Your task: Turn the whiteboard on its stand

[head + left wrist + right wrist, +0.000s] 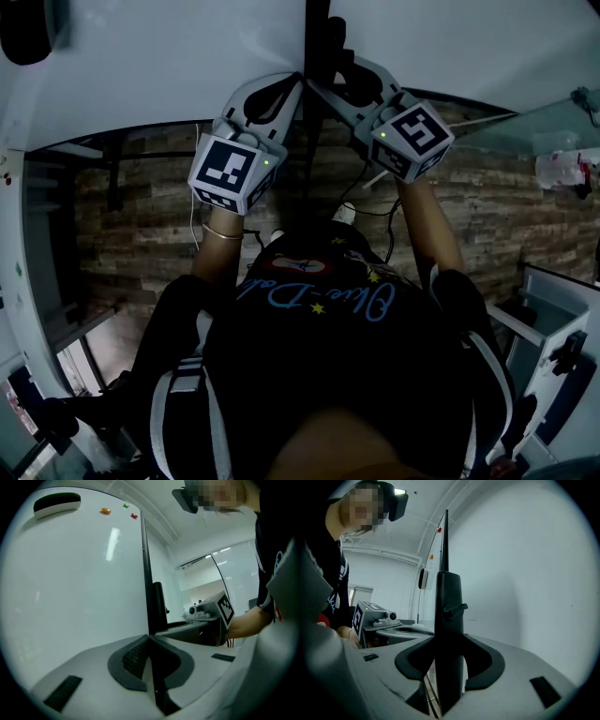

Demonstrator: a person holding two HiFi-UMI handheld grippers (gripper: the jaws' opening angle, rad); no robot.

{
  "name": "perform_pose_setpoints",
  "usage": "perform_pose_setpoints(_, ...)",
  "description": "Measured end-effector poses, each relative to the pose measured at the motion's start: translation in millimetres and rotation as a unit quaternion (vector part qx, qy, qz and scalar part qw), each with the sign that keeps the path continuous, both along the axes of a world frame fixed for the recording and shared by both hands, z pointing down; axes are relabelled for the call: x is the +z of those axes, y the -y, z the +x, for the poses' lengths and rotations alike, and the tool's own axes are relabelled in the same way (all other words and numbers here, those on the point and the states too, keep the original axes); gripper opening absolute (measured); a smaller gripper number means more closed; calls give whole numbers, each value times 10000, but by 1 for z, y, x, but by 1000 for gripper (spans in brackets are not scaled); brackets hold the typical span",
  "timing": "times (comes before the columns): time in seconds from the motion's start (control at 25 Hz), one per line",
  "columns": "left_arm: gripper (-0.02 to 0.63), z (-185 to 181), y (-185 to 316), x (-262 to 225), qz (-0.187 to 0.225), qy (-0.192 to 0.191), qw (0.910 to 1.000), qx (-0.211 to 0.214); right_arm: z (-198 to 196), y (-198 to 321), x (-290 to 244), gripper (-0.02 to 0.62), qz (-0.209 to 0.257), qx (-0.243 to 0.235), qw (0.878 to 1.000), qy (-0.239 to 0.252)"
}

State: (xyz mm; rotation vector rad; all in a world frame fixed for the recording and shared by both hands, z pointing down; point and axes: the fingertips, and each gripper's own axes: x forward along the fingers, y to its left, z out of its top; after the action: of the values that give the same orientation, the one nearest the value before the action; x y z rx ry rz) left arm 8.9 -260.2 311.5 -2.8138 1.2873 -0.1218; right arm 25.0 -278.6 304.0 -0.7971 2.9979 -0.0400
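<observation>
White whiteboard runs edge-on between both tools: left hand-held gripper pinches its thin dark edge, right hand-held gripper pinches the thicker black frame post, with a black eraser stuck near the board's far end.

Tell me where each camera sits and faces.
Head view: on the head, looking down past torso and forearms at left claw and right claw gripping the whiteboard edge.
Left gripper view: on left claw, along the whiteboard; forearm, shirt at right.
Right gripper view: on right claw, along the whiteboard; shirt at left.
Shared: each shows the other claw.
</observation>
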Motion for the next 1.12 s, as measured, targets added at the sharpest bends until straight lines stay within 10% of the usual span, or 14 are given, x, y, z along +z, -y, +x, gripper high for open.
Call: perform_pose_setpoints(1.12, -9, -15, -53, 2, 102, -38, 9995, 288, -13, -53, 3, 193, 54, 290, 9995, 62)
